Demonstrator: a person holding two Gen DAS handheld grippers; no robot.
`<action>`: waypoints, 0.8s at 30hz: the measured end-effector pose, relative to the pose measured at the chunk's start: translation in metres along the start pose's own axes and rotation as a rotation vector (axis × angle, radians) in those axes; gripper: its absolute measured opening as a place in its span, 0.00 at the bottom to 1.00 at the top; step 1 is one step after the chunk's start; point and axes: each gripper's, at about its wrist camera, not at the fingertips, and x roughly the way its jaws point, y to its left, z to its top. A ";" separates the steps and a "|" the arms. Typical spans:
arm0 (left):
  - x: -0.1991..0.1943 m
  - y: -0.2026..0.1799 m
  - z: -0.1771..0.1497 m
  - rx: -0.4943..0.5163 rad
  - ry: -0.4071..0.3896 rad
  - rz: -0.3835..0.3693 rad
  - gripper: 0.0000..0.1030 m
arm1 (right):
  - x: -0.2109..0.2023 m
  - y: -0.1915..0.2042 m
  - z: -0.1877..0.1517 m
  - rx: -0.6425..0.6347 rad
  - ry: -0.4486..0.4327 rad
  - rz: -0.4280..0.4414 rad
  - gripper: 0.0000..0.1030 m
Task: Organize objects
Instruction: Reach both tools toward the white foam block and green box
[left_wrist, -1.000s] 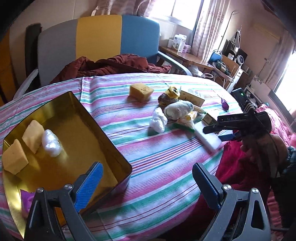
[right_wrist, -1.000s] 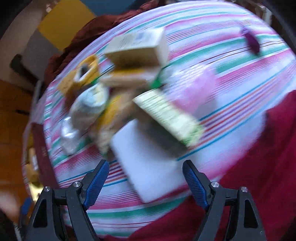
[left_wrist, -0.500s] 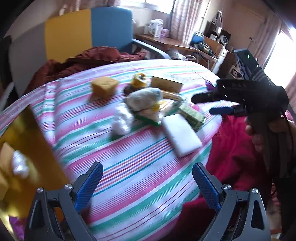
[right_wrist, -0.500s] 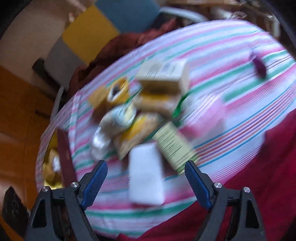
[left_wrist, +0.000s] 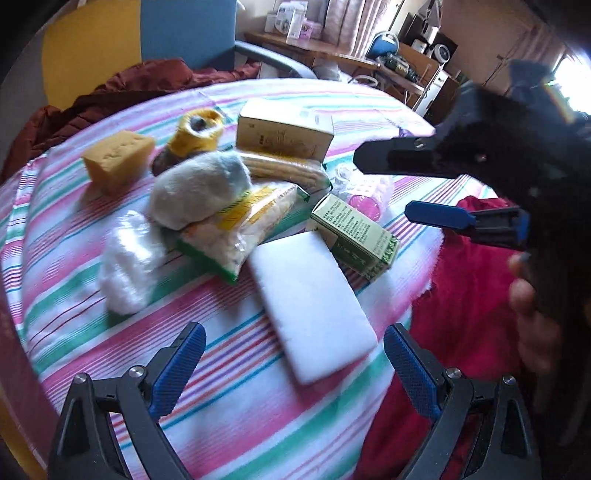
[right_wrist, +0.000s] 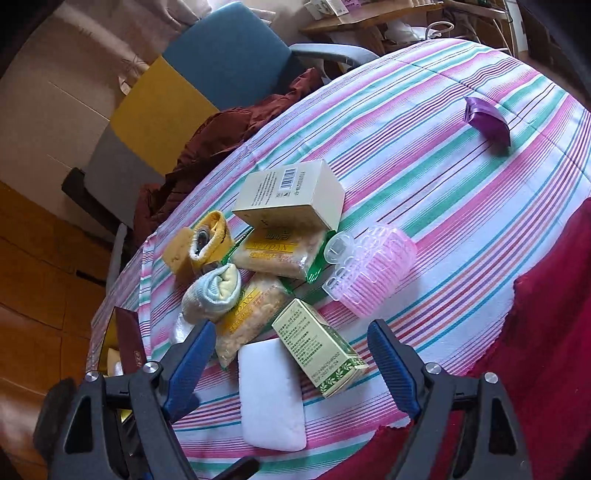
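Left gripper (left_wrist: 293, 360): jaws spread wide, nothing between the blue pads, hovering above the striped tablecloth (left_wrist: 229, 398). Just ahead of the pads lies the white foam block (left_wrist: 312, 302), flat on the cloth, near the table's edge.

Right gripper (right_wrist: 291, 354): jaws also wide and empty — in its own view the green carton (right_wrist: 319, 350) and the white block's far end sit in the gap beyond the tips, pads not touching either. From the left wrist view the right gripper (left_wrist: 402, 184) hangs above the table edge, a hand (left_wrist: 535, 314) on its grip.

Outward, the clutter — green carton lying tilted, one corner touching the white block. Beside it two clear bags of pale grain (right_wrist: 255, 317) with yellow labels, overlapping. A rolled grey-white sock (left_wrist: 201, 188) rests on top of the bags. White crinkled plastic wad (left_wrist: 127, 258) just left of them. Beige box (left_wrist: 282, 134) behind, lying on one bag. Yellow sock roll (left_wrist: 199, 133) and yellow sponge (left_wrist: 116, 158) further back. Pink ribbed plastic piece (right_wrist: 373, 280) right of the bags. Purple item (right_wrist: 485, 118) well apart, far side.

Beyond the table: chair with yellow and blue back (right_wrist: 192, 77), dark red cloth (right_wrist: 221, 144) draped on it.
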 end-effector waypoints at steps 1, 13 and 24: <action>0.006 -0.001 0.003 -0.004 0.011 0.006 0.95 | 0.001 0.000 0.000 0.002 0.004 0.007 0.84; 0.033 -0.002 0.015 0.001 0.007 0.067 0.94 | 0.007 -0.004 0.000 0.015 0.037 0.001 0.83; 0.002 0.007 -0.020 0.069 -0.047 0.016 0.54 | 0.025 0.010 -0.007 -0.090 0.104 -0.117 0.73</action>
